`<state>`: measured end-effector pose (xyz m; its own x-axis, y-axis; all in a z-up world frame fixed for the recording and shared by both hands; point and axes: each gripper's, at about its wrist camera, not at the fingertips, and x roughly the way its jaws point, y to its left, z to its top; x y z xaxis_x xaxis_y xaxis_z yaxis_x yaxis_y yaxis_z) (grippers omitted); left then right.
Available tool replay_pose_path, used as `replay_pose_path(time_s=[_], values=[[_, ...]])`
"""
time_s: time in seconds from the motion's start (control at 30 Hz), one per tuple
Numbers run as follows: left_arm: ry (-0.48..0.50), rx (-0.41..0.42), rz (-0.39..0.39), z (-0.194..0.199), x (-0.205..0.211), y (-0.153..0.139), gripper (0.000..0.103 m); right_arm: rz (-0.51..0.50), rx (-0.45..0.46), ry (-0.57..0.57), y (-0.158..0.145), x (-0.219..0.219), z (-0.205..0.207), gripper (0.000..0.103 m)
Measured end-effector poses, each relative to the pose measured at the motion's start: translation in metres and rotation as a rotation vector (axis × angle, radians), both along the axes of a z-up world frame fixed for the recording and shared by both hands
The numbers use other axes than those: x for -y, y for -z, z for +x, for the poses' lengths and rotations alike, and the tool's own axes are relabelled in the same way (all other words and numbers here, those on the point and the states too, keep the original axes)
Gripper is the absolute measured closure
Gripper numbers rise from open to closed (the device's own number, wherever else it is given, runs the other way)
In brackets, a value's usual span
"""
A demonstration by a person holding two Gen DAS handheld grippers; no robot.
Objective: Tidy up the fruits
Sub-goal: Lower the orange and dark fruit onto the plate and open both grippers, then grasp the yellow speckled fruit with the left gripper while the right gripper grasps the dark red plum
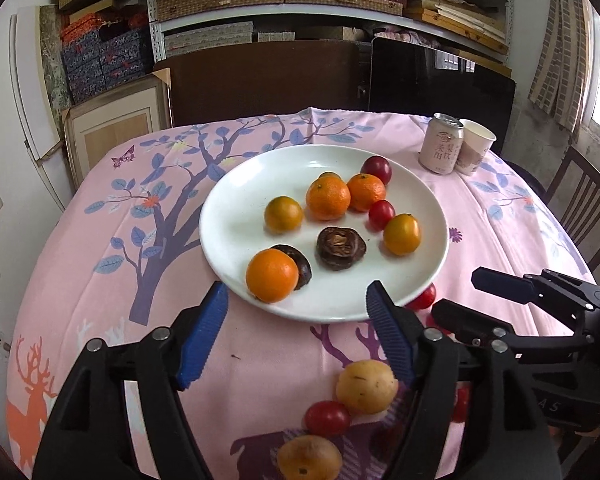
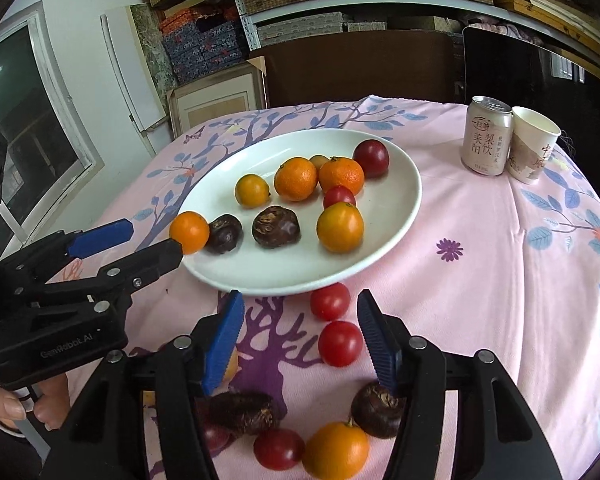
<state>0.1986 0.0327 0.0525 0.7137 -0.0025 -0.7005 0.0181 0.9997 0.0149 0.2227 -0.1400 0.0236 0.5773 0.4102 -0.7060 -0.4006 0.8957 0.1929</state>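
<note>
Here, a white plate [image 1: 220, 216] sits mid-table on a pink cloth [image 1: 100, 240] printed with trees and deer. On it: four or five oranges and small yellow-orange citrus, two red tomatoes, two dark brown wrinkled fruits. The nearest orange [image 1: 272, 275] lies at the plate's near-left rim, touching one brown fruit [image 1: 300, 266]; the second brown fruit [image 1: 341, 248] lies just right of it, apart.

Left gripper [image 1: 296, 304]: blue pads wide apart, holding nothing. Its tips flank the plate's near rim, the orange just ahead of the left pad. From the right wrist view, its far jaw tip appears to touch that orange [image 2: 189, 232]; actual contact cannot be told.

Right gripper [image 2: 300, 312]: jaws apart, holding nothing, low over the cloth short of the plate. Two tomatoes [image 2: 330, 301] [image 2: 340, 343] lie on the cloth between its pads. Nearer the camera: two brown fruits [image 2: 244, 414] [image 2: 376, 410], an orange [image 2: 336, 450], a dark red tomato [image 2: 278, 448].

Under the left gripper on the cloth: a pale yellow fruit [image 1: 366, 386], a tomato [image 1: 327, 418], a dull orange fruit [image 1: 309, 458].

Far right: a can [image 2: 488, 136] touching a paper cup [image 2: 534, 144].
</note>
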Motion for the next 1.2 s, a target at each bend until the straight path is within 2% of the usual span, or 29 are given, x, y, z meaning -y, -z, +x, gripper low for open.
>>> replay_pose_path(time_s=[0.33,0.47,0.83,1.03,1.13,1.2], values=[[0.038,0.023,0.011,-0.052,0.018,-0.005,0.027,-0.003,0.03,0.007,-0.008,0.023,-0.054,0.038],[0.037,0.015,0.015,-0.067,0.017,-0.001,0.021,-0.005,0.021,0.018,-0.004,0.03,-0.068,0.036],[0.017,-0.072,0.049,-0.1,-0.012,0.036,0.021,-0.041,-0.018,-0.023,0.018,0.028,-0.098,0.034],[0.028,-0.118,0.016,-0.094,-0.015,0.054,0.021,-0.062,-0.021,-0.064,0.022,0.013,-0.109,0.034],[0.066,-0.136,0.001,-0.088,-0.01,0.061,0.034,-0.057,-0.029,-0.068,0.025,0.011,-0.111,0.034],[0.071,-0.156,-0.005,-0.081,-0.008,0.067,0.038,-0.058,-0.035,-0.071,0.027,0.01,-0.111,0.034]])
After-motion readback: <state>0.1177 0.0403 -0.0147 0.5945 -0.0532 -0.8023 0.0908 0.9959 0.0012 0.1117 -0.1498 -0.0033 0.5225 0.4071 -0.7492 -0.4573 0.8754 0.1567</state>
